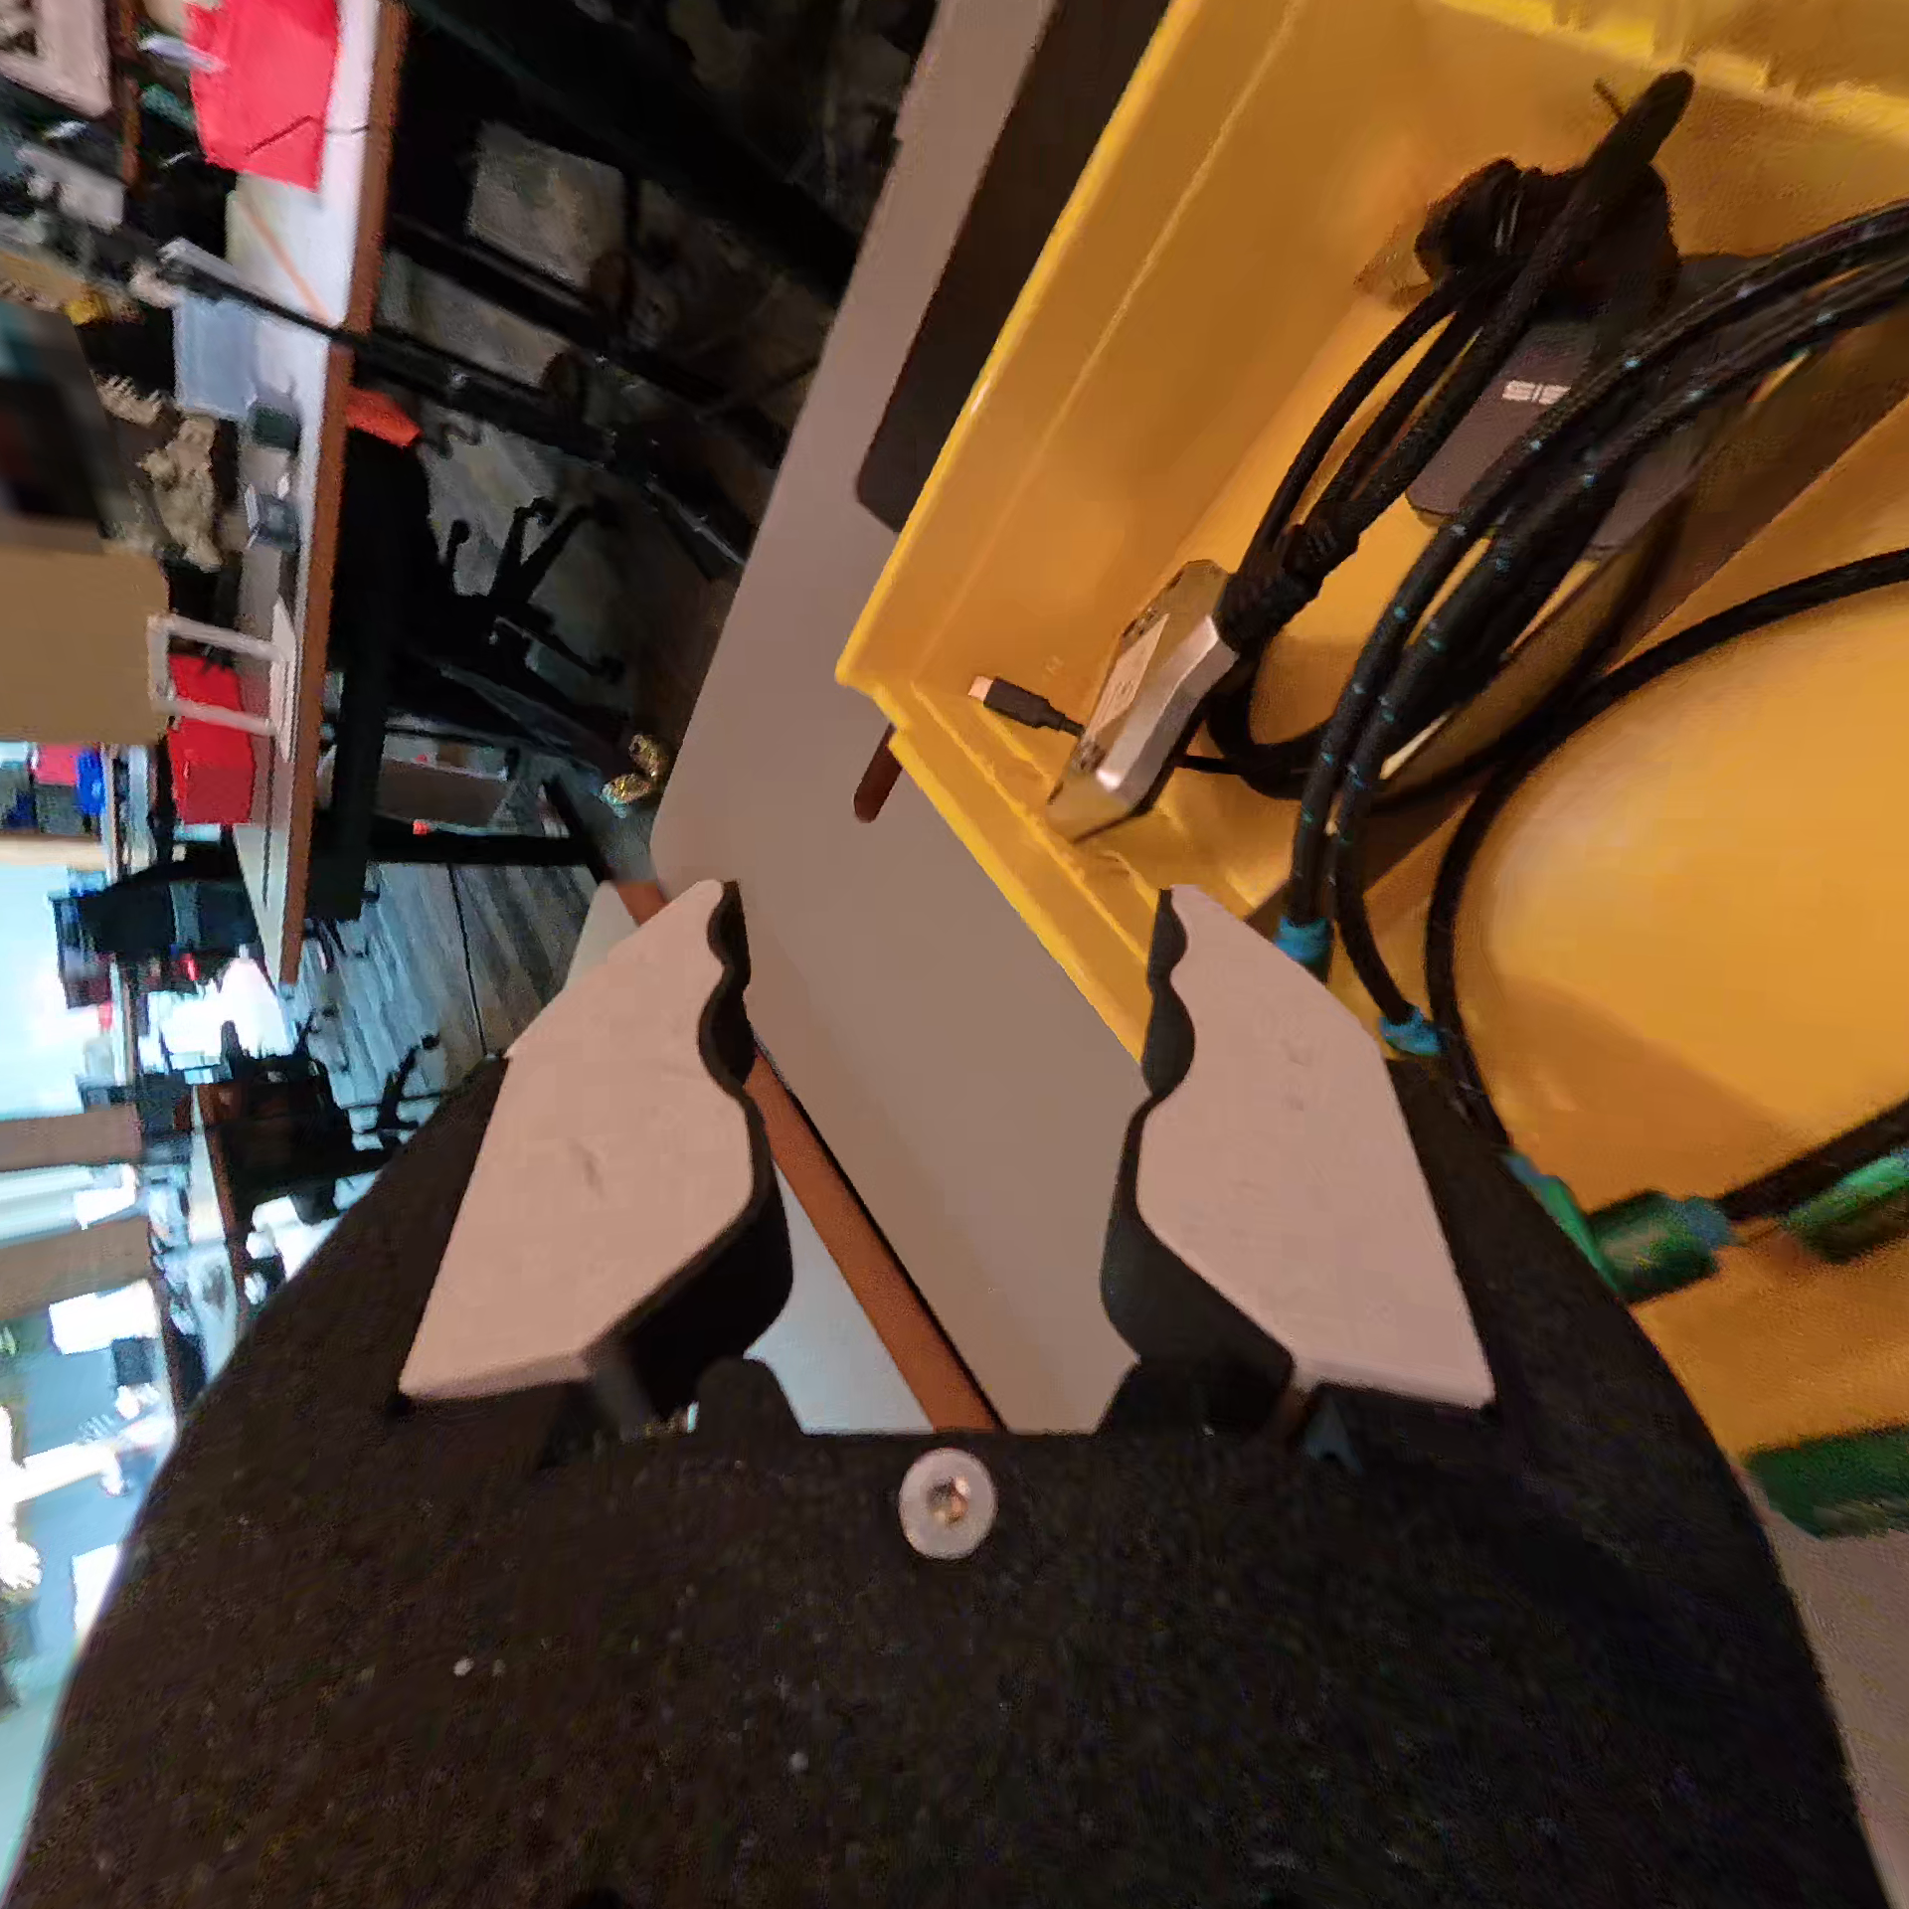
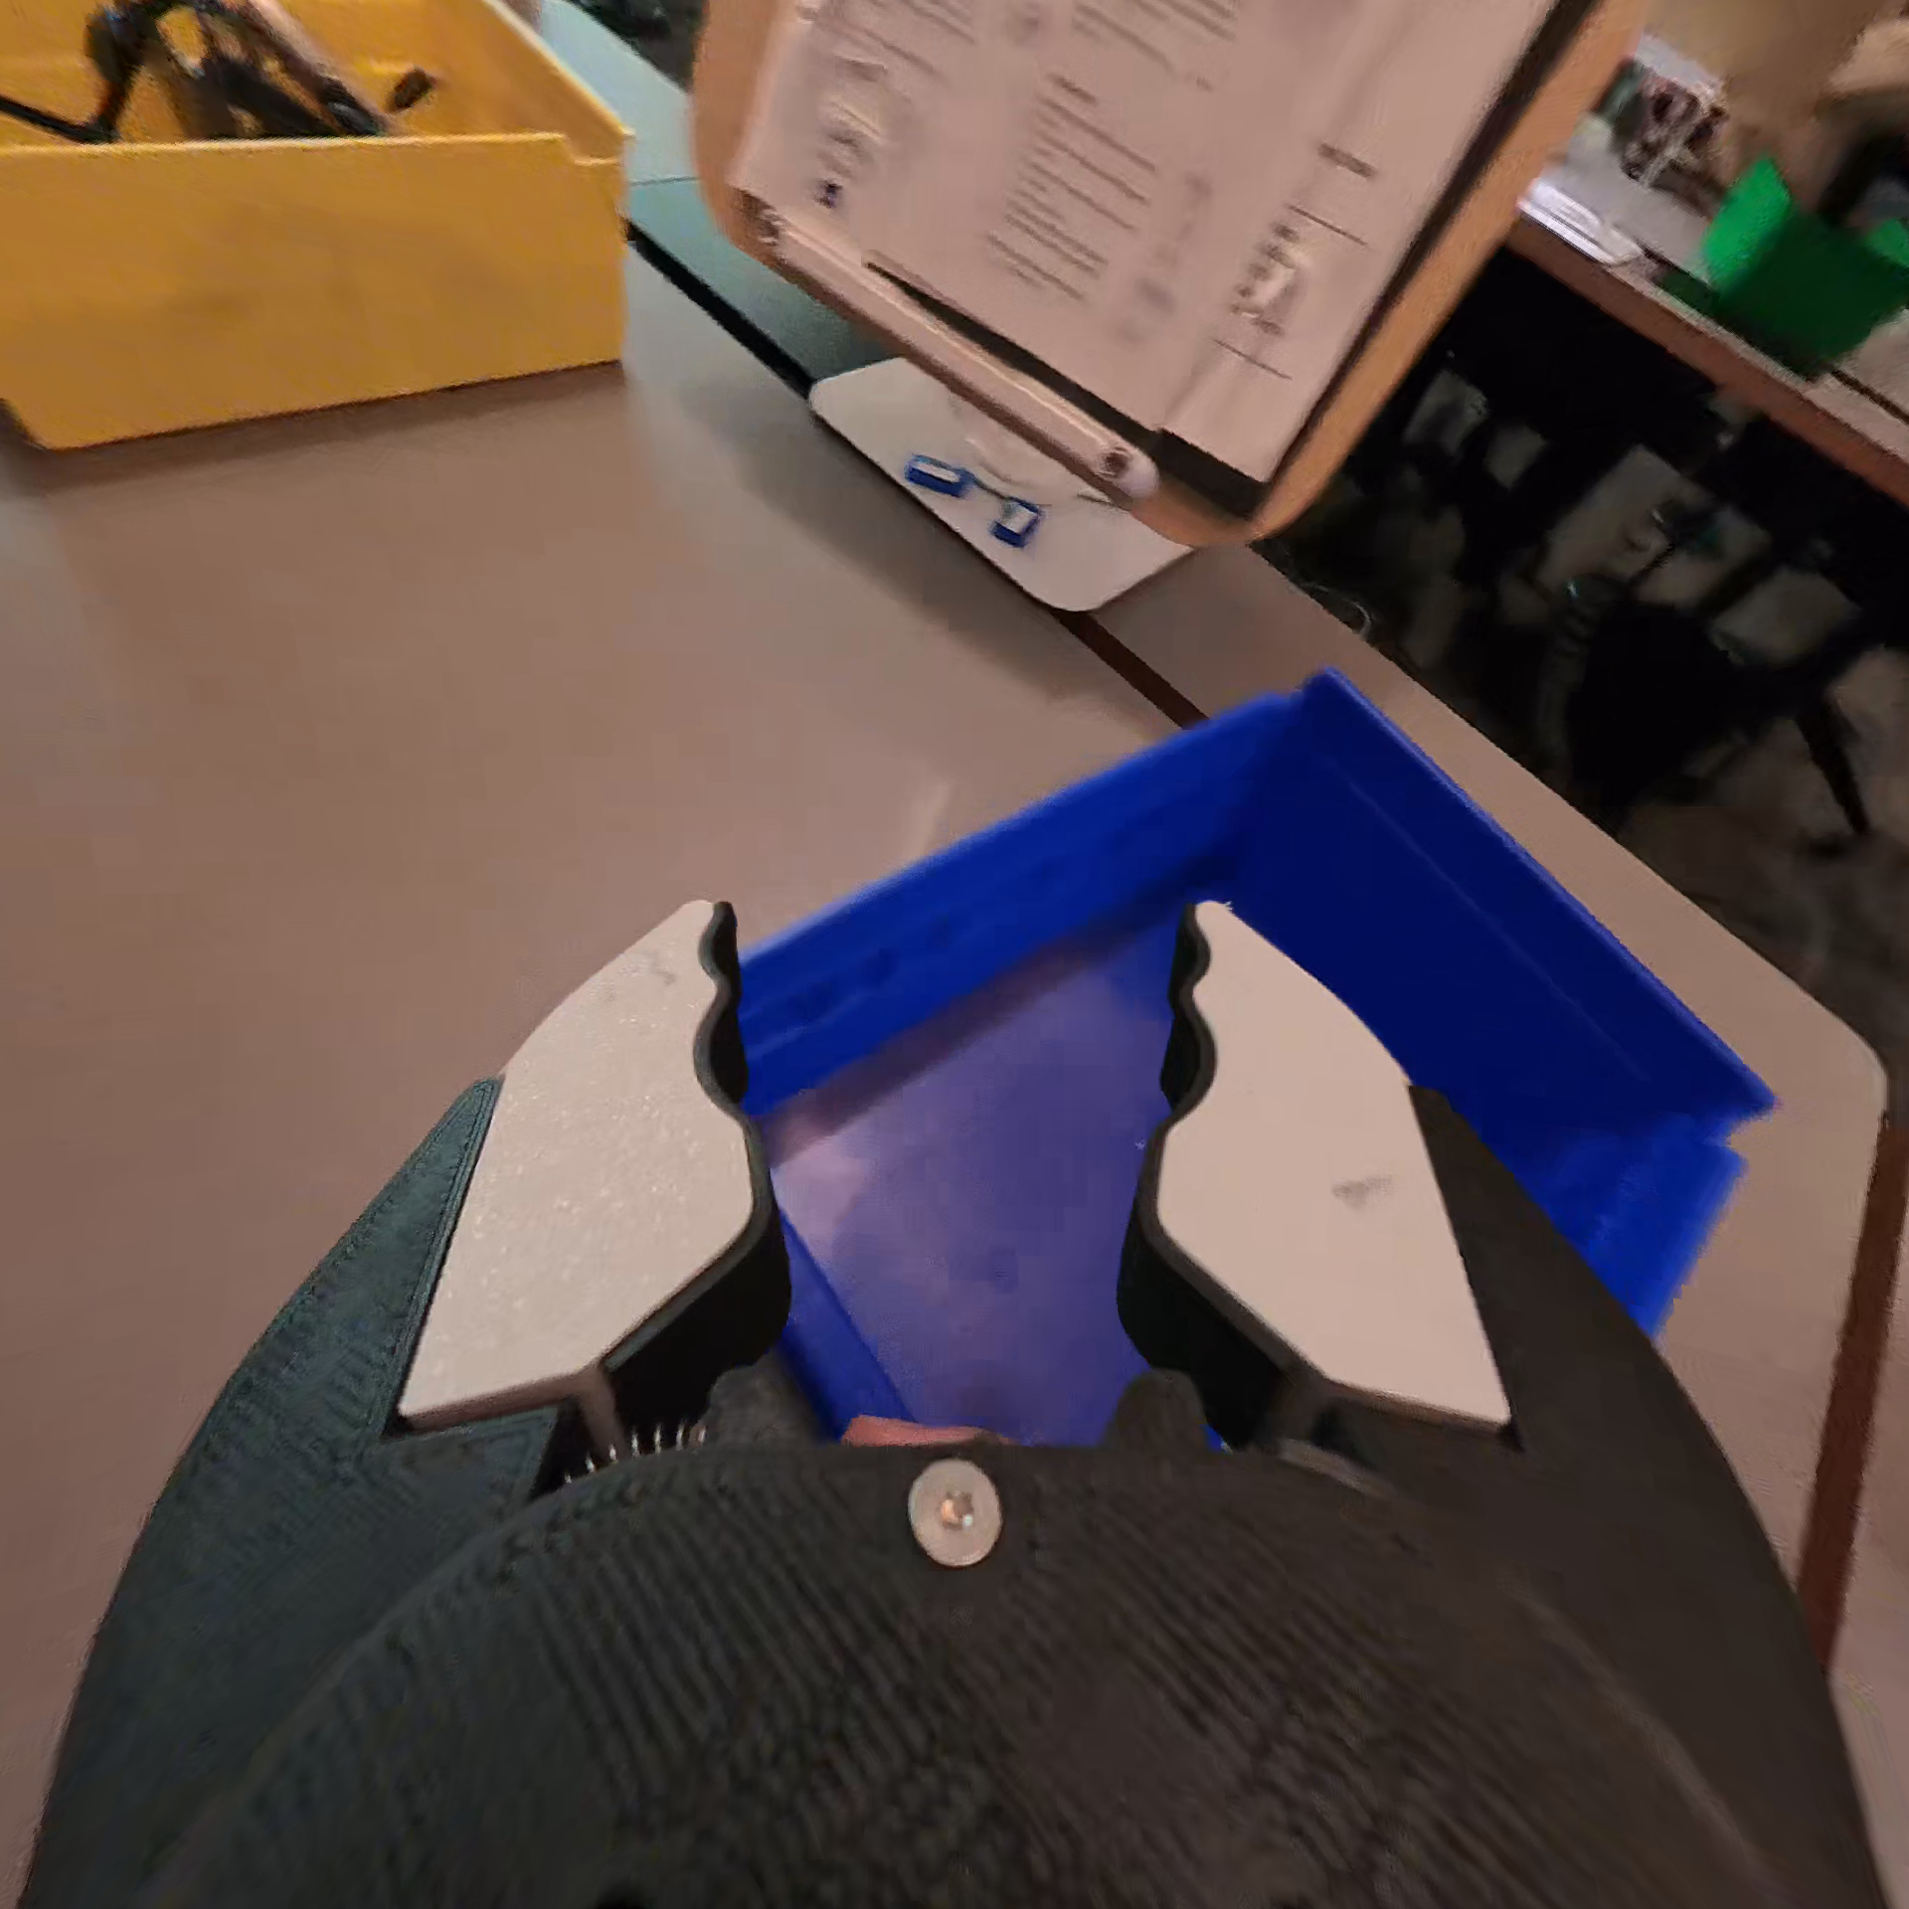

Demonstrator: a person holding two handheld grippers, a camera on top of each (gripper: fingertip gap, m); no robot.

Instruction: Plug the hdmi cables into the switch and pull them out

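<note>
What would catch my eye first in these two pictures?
Probably the yellow bin, holding a tangle of black braided cables and a small silver adapter, just beyond the open left gripper. In the other view, the open right gripper hovers over an empty blue bin.

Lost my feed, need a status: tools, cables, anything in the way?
Left tool open, empty, beside yellow plastic bin. Right tool open over empty blue plastic bin. Black braided cables coiled in yellow bin, untouched.
</note>
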